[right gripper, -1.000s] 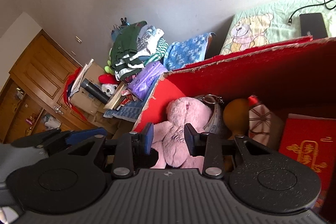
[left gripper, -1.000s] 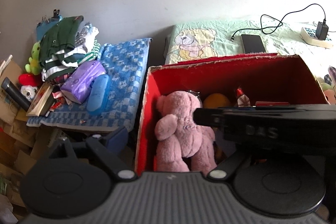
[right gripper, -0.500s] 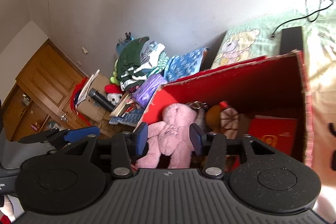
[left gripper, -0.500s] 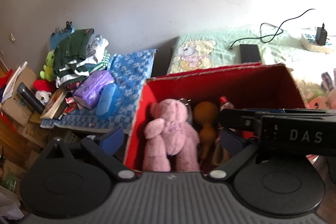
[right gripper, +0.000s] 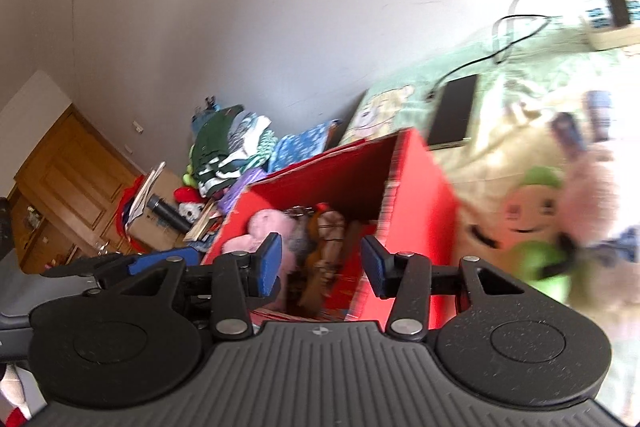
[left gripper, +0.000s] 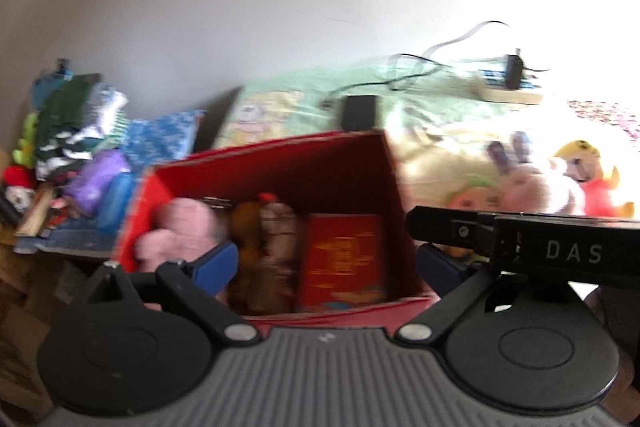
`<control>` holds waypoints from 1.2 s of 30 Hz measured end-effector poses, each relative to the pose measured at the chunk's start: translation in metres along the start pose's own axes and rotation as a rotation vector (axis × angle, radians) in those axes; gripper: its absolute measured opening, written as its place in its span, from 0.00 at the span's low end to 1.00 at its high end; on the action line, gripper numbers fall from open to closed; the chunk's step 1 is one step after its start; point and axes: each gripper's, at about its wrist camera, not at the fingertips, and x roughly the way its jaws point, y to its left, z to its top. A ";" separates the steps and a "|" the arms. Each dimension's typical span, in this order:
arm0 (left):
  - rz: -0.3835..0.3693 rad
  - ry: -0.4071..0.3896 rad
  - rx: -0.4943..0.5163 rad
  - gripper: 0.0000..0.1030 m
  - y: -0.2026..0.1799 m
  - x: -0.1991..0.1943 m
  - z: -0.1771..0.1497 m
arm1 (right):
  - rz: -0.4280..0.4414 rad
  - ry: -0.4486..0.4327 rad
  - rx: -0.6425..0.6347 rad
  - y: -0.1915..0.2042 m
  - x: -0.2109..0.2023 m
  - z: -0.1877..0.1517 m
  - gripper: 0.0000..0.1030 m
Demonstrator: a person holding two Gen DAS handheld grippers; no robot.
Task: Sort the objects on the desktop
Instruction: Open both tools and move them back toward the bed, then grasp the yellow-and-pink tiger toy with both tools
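A red box [left gripper: 348, 163] [right gripper: 420, 203] stands open on the bed. Inside lie a pink plush bear [left gripper: 180, 231] [right gripper: 260, 231], a brown gourd-shaped thing [left gripper: 248, 239], a wrapped bottle [left gripper: 280, 239] and a red booklet [left gripper: 344, 255]. My left gripper [left gripper: 326, 261] hangs open above the box's near edge, nothing between its fingers. My right gripper [right gripper: 320, 267] is open too, over the box's near right part; its body shows as a black bar [left gripper: 520, 247] in the left wrist view. Several plush toys [left gripper: 532, 179] [right gripper: 536, 227] lie right of the box. Both views are blurred.
A phone [left gripper: 358, 111] [right gripper: 456, 115], a cable and a power strip [left gripper: 508, 87] [right gripper: 608, 23] lie on the green blanket behind the box. Left of it are folded clothes [left gripper: 72, 119] [right gripper: 224, 147], a blue towel [left gripper: 160, 135] and a wooden cabinet [right gripper: 64, 179].
Both grippers have pulled back and swung right, so the box has slid left in view and the plush toys at its right have come in. The right gripper's fingers have spread wider.
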 end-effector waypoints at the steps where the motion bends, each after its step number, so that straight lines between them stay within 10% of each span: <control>1: -0.025 0.006 0.000 0.93 -0.009 0.002 0.000 | -0.010 -0.004 0.006 -0.007 -0.007 0.001 0.47; 25: -0.675 0.247 0.062 0.82 -0.221 0.090 0.018 | -0.365 -0.192 0.258 -0.176 -0.159 0.007 0.48; 36: -0.769 0.345 0.006 0.83 -0.244 0.136 0.035 | -0.430 -0.111 0.270 -0.219 -0.142 0.023 0.53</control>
